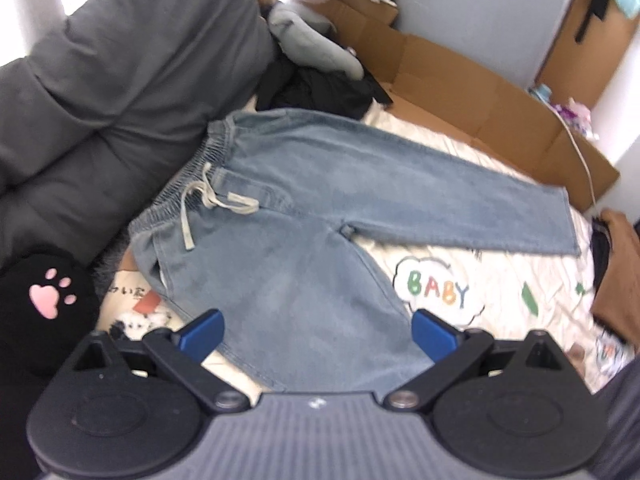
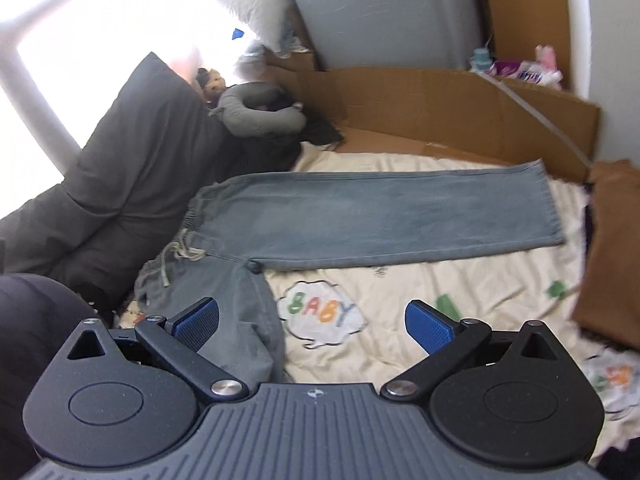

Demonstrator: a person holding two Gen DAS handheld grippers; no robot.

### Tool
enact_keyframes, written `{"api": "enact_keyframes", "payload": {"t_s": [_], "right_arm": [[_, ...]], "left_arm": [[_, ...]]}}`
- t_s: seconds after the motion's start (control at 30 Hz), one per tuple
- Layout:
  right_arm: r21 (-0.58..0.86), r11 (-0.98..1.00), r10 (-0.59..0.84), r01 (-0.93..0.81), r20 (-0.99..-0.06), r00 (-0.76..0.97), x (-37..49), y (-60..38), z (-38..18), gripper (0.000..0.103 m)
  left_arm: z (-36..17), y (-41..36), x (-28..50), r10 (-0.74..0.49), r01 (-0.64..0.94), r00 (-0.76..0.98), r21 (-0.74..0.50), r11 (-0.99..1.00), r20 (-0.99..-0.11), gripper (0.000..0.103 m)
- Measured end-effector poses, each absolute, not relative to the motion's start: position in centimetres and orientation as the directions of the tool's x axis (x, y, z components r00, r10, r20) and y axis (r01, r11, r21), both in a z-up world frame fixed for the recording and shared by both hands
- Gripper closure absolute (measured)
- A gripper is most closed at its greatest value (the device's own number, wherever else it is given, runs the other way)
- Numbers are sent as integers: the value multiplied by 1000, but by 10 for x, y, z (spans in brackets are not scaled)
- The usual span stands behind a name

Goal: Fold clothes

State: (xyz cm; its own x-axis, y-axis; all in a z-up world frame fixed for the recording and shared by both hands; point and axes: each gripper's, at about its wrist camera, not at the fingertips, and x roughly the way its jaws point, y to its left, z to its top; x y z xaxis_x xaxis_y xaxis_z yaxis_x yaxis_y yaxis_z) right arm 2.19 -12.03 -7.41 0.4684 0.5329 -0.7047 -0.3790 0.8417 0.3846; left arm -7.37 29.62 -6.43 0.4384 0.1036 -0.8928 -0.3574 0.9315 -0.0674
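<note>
Light-blue denim drawstring trousers [image 1: 280,216] spread flat on cream printed bedsheet [image 2: 440,300], legs splayed apart. Left hand-held gripper [image 1: 316,334] and right hand-held gripper [image 2: 312,324] both wide open, empty, hovering. Risk: pinching sheet along with denim; grabbing one layer only, skewing fold.

Ahead of the jaws lie faded light-blue denim trousers [image 1: 280,216] with a cream drawstring [image 1: 200,204]. The cream bedsheet [image 2: 460,280] beneath carries multicoloured "BABY" lettering [image 2: 318,308]. Left of them sits a charcoal-grey quilted duvet [image 1: 120,80].
</note>
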Motion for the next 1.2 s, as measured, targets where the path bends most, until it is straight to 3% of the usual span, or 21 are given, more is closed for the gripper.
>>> {"api": "enact_keyframes", "payload": {"t_s": [0.13, 0.27, 0.43, 0.67, 0.8, 1.2], "right_arm": [[447, 835, 549, -322, -718, 428, 22, -102, -121, 5], [505, 815, 579, -284, -726, 370, 22, -87, -173, 18], [489, 820, 565, -297, -771, 293, 15, -68, -229, 29], [498, 779, 602, -381, -765, 230, 7, -40, -264, 32], [506, 753, 614, -421, -770, 172, -1, -21, -286, 40], [543, 713, 632, -444, -771, 72, -13, 16, -343, 50]], "left_arm": [[-98, 298, -79, 78, -362, 391, -76, 929, -917, 4], [-131, 306, -86, 3, -380, 381, -154, 912, -925, 5], [-163, 310, -95, -3, -395, 334, -142, 908, -943, 7], [-192, 308, -100, -30, -408, 291, -152, 900, -956, 8], [-200, 304, -100, -37, -404, 292, -159, 901, -956, 8], [-227, 276, -86, -208, -410, 335, -341, 846, -919, 8]]}}
